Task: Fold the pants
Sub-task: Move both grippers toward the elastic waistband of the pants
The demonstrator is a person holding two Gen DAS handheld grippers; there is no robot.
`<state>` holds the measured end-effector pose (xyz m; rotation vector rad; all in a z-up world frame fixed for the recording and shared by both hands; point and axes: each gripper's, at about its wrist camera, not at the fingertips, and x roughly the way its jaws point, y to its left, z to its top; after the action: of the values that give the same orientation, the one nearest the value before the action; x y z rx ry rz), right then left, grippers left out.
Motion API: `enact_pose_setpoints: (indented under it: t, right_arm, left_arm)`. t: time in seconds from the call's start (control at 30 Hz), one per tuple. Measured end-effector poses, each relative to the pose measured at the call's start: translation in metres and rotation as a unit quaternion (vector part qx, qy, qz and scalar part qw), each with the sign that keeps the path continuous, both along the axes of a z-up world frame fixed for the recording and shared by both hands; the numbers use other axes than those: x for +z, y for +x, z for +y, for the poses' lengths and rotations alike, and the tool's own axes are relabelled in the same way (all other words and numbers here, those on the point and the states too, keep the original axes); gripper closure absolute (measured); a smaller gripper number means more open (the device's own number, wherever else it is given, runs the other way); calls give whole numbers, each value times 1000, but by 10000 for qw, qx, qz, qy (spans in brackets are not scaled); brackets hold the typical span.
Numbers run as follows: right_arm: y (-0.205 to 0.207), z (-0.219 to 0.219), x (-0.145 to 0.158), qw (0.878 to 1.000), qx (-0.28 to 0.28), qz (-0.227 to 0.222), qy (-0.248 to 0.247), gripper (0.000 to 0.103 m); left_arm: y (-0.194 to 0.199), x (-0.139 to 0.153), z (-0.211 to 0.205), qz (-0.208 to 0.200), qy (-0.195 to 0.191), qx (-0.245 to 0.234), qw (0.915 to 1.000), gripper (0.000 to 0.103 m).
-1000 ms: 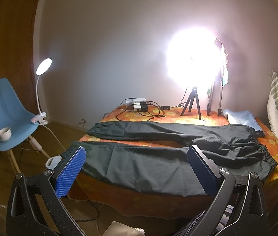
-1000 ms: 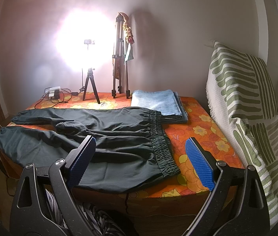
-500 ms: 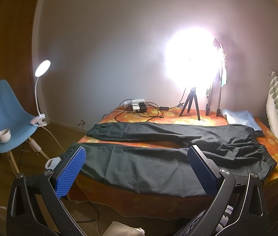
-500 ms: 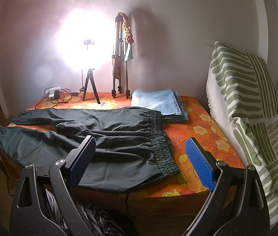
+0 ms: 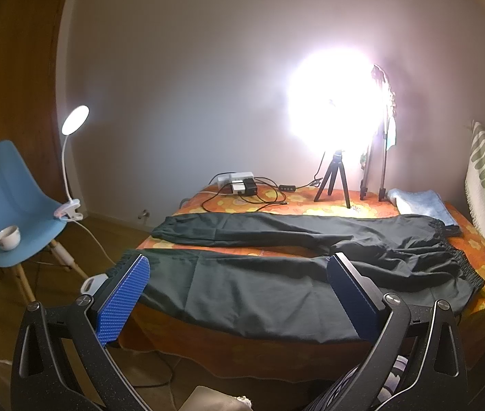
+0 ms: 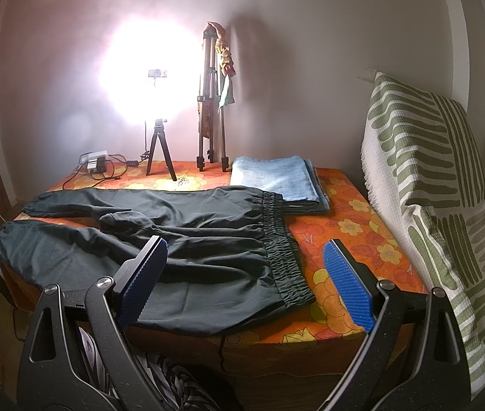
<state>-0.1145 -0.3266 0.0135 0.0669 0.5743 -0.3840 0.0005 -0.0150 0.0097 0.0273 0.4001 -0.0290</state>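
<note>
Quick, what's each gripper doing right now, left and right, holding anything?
Left gripper: open, holding nothing, short of the dark pants.
Right gripper: open, holding nothing, in front of the pants' waistband.

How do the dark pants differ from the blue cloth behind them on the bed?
The dark pants lie spread out flat with both legs apart, while the blue cloth is folded into a neat rectangle. The pants cover much of the bed; the cloth takes one far corner. Both rest on the orange flowered cover, untouched by either tongs.
</note>
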Motion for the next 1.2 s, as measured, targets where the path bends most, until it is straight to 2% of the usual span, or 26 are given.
enact_pose_setpoints:
  t: [0.27, 0.57, 0.77, 0.97, 1.2]
  right_arm:
    - [0, 4, -1, 9999, 132, 37, 11, 8]
    - [4, 13, -11, 9950, 960, 292, -8, 8]
    - [7, 21, -31, 9845, 1631, 640, -102, 8]
    - [5, 31, -54, 9720, 2115, 994, -255, 12]
    - [15, 54, -92, 9522, 2666, 1435, -411, 15]
  left_arm:
    - [-3, -2, 0, -18, 54, 11, 10000, 0]
    - [-6, -13, 32, 134, -16, 233, 9996, 0]
    - [-7, -26, 53, 273, 82, 488, 9984, 1]
    - [3, -44, 72, 575, 65, 715, 9958, 12]
    - [17, -61, 106, 966, -411, 835, 9910, 19]
